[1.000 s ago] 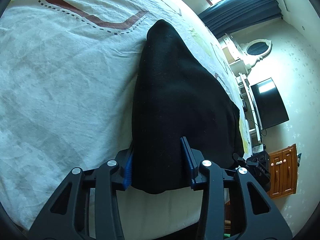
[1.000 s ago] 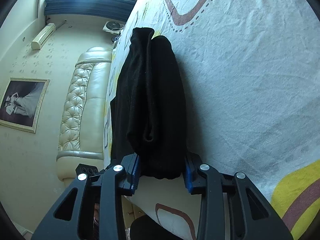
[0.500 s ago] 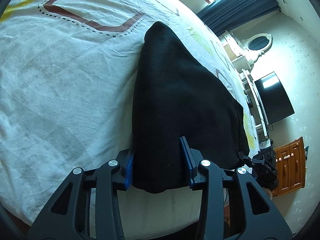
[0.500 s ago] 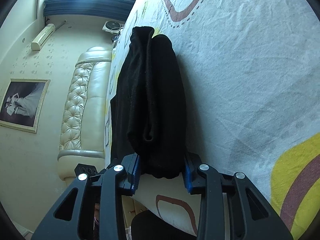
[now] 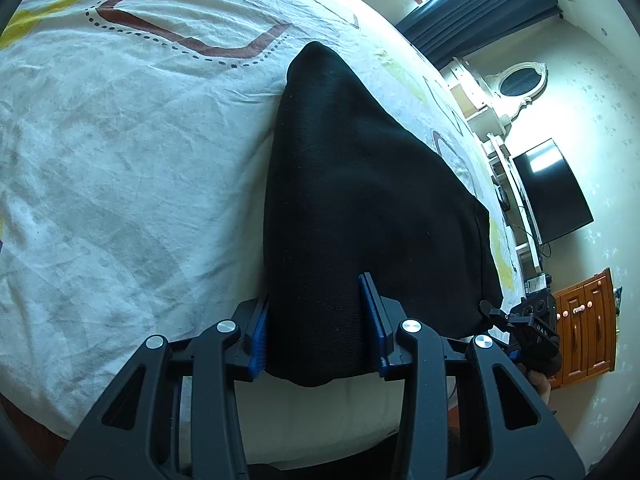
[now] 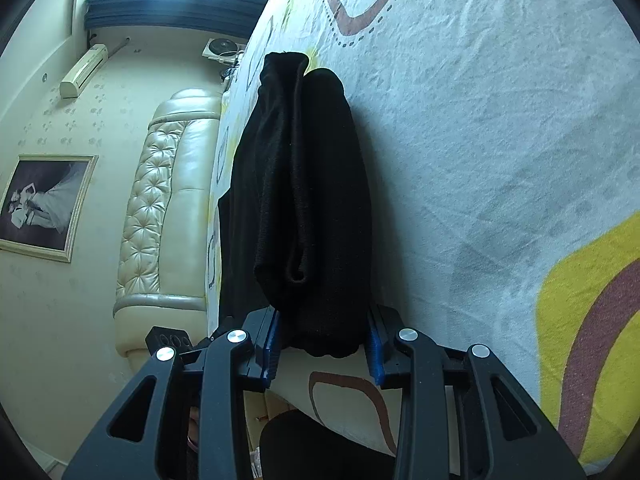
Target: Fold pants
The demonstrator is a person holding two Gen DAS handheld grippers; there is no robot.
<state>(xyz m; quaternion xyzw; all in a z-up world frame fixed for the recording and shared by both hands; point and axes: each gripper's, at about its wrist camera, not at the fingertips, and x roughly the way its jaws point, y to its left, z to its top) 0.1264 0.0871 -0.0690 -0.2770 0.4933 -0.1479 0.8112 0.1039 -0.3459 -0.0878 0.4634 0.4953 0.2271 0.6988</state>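
Observation:
The black pants (image 5: pixel 360 208) lie folded on the white patterned bedsheet (image 5: pixel 120 160). My left gripper (image 5: pixel 316 320) is shut on one near corner of the pants, with thick black cloth between its blue pads. The other gripper shows at the right edge of the left wrist view (image 5: pixel 532 332). My right gripper (image 6: pixel 324 340) is shut on the other near corner of the pants (image 6: pixel 304 200), where the folded layers bunch and hang from the jaws. The far end of the pants rests on the sheet.
The bed's near edge runs just under both grippers. A cream tufted headboard (image 6: pixel 160 200) and a framed picture (image 6: pixel 40 204) are left in the right wrist view. A black TV (image 5: pixel 548 192), a white shelf and a wooden cabinet (image 5: pixel 584 328) stand beyond the bed.
Both grippers keep their hold on the pants. The left wrist view has shifted slightly, showing more of the sheet; the right view moved a little along the bed.

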